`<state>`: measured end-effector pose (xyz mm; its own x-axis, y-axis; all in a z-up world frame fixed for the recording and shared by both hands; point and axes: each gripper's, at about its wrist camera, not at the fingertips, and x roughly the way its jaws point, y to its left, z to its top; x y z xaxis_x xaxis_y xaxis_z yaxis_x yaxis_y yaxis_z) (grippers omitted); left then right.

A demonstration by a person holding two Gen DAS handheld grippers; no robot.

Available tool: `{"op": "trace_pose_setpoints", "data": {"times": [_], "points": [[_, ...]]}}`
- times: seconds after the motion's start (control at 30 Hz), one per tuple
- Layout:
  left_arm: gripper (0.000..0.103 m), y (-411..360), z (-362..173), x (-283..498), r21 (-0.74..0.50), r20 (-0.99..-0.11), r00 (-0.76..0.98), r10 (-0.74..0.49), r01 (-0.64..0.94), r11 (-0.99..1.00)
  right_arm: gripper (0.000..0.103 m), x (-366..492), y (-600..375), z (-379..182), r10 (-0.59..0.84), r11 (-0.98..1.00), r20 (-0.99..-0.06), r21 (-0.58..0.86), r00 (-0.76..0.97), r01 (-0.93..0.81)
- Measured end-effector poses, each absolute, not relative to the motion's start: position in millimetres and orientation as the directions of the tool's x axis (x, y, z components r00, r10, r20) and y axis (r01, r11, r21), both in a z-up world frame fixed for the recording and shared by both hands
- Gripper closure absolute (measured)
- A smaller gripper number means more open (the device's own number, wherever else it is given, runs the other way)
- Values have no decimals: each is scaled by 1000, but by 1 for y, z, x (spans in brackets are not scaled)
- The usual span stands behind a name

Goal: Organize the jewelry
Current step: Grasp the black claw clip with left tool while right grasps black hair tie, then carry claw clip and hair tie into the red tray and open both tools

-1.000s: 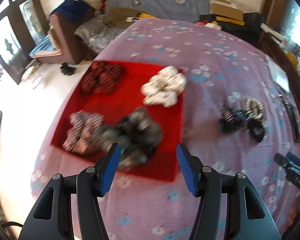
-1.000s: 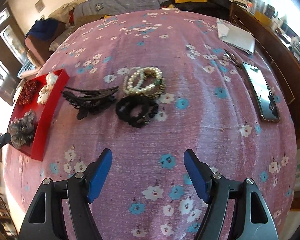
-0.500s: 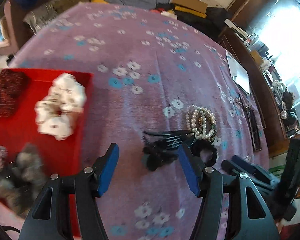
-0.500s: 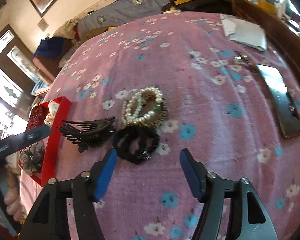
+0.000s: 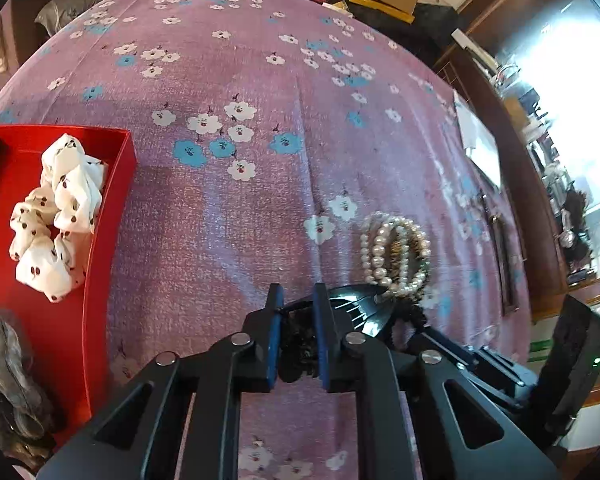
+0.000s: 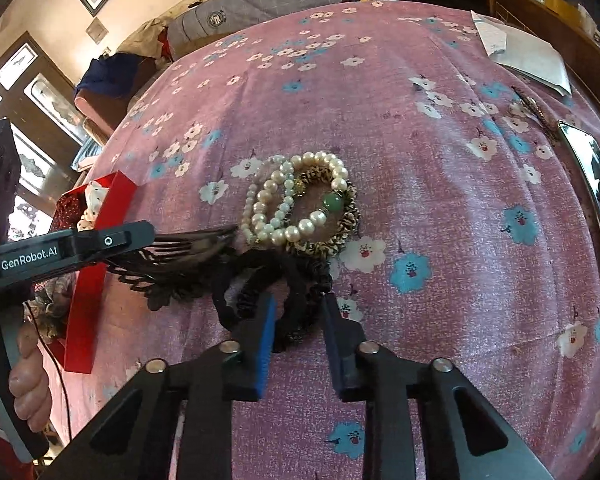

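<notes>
The left gripper (image 5: 296, 320), low in its frame, has just closed and pinches the black hair comb (image 5: 356, 310), whose long axis runs rightward toward the pearl bracelets (image 5: 394, 252). The right gripper (image 6: 298, 320) has closed its blue pads on the black scrunchie (image 6: 296, 280) at lower centre. The red tray (image 5: 100, 260) at the left edge holds a white spotted scrunchie (image 5: 56, 216) and a grey one (image 5: 8, 384).

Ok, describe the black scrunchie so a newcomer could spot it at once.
On the pink flowered bedspread, right of the red tray, lies a small cluster of accessories. The black scrunchie is nearest, just below the pearl bracelets: a soft, ruffled ring, unlike the flat toothed black hair comb beside it.
</notes>
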<state>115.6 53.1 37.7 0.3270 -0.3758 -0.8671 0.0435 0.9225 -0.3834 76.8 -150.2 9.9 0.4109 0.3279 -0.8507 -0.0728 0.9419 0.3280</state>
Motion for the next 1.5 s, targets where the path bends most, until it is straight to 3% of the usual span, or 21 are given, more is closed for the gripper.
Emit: {"op": "trace_pose_setpoints", "data": {"times": [0.13,0.53,0.67,0.8,1.2,1.27,1.3,1.5], "points": [[93,54,49,105,-396,-857,338,-389,50,917,92,71,-152,19,344,937,-840,337,419,-94],[94,84,106,49,-470,-785,436,-441,46,882,91,43,-177,35,430,891,-800,451,419,-54],[94,91,118,33,-455,-779,461,-425,50,889,87,35,-180,29,379,914,-830,404,410,-27],[94,94,120,18,-432,-782,472,-407,60,900,71,24,-189,30,320,936,-844,353,431,-6],[94,128,131,-13,-458,-759,504,-411,35,888,70,23,-175,16,280,951,-860,311,427,2],[94,135,136,-17,-453,-757,516,-401,27,891,75,25,-171,11,267,956,-868,293,418,-3],[94,138,138,-18,-450,-756,522,-395,23,893,93,26,-171,8,271,955,-872,297,408,0],[94,171,151,-28,-462,-736,568,-367,-26,886,95,8,-178,25,282,949,-854,316,437,5]]}}
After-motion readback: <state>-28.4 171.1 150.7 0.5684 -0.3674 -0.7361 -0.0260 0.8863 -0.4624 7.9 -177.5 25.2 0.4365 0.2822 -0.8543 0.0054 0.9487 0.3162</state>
